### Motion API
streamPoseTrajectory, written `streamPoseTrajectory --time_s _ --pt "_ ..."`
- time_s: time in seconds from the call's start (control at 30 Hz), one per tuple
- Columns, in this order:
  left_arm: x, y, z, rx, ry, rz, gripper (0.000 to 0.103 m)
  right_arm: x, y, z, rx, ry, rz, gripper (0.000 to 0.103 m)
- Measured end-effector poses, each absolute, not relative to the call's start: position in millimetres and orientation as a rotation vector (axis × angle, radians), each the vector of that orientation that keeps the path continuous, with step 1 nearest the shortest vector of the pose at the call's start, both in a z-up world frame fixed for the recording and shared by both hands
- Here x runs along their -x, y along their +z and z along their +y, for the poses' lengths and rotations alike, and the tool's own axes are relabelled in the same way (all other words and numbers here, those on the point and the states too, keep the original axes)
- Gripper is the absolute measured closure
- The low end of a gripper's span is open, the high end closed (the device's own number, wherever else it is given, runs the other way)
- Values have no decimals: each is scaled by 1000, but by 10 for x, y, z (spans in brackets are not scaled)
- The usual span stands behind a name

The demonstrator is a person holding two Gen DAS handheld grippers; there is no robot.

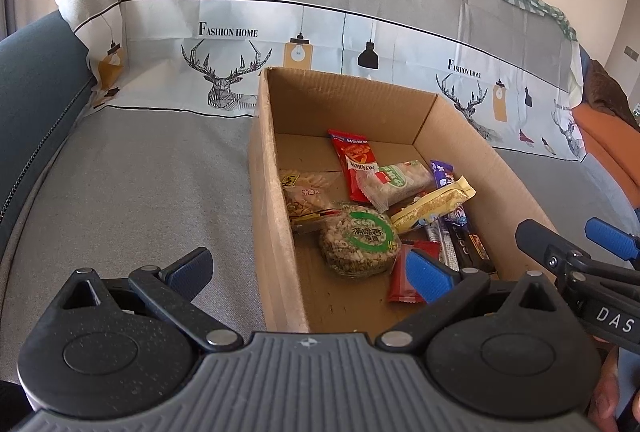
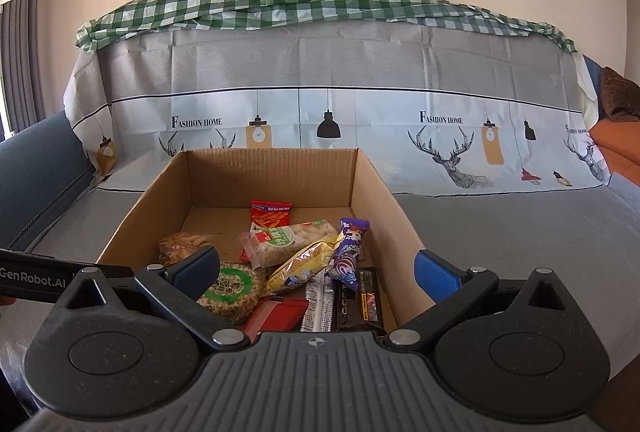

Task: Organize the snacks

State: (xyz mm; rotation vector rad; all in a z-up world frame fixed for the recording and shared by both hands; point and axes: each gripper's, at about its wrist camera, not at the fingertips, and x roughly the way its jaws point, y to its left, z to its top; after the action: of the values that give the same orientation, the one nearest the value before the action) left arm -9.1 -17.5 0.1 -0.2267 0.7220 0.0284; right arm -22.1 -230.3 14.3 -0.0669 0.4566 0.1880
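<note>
Grey patterned sofa cover [image 2: 480,232] all around, and the cardboard box [image 2: 384,199] sits on it, snacks [image 2: 288,256] piled inside. Left gripper [image 1: 308,272] straddles the box's near wall; right gripper [image 2: 320,270] hovers above the snacks, both spread wide and empty.

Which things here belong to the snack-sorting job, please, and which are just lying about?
Job:
cardboard box
round rice cake
red chip packet
yellow wafer pack
purple candy

Lying about:
deer-print cover
green checked cloth

Deer-print gray cover [image 2: 320,63] under green checked cloth [image 2: 280,5].
</note>
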Motion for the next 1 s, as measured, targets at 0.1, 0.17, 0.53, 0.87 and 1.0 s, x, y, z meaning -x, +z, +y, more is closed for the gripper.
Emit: streamPoseTrajectory --time_s 0.1,0.17,0.53,0.87,1.0 --pt "89 0 -175 226 30 721 0 221 143 -2294 68 188 457 1" --pt "87 -3 -181 227 30 722 0 217 140 -2278 72 188 458 1" --pt "91 -14 -208 219 25 728 0 216 136 -2262 75 189 458 1" --pt "85 -11 -217 217 25 729 0 202 117 -2258 86 194 458 1" --pt "84 -9 -218 217 24 728 0 203 118 -2256 86 194 458 1"
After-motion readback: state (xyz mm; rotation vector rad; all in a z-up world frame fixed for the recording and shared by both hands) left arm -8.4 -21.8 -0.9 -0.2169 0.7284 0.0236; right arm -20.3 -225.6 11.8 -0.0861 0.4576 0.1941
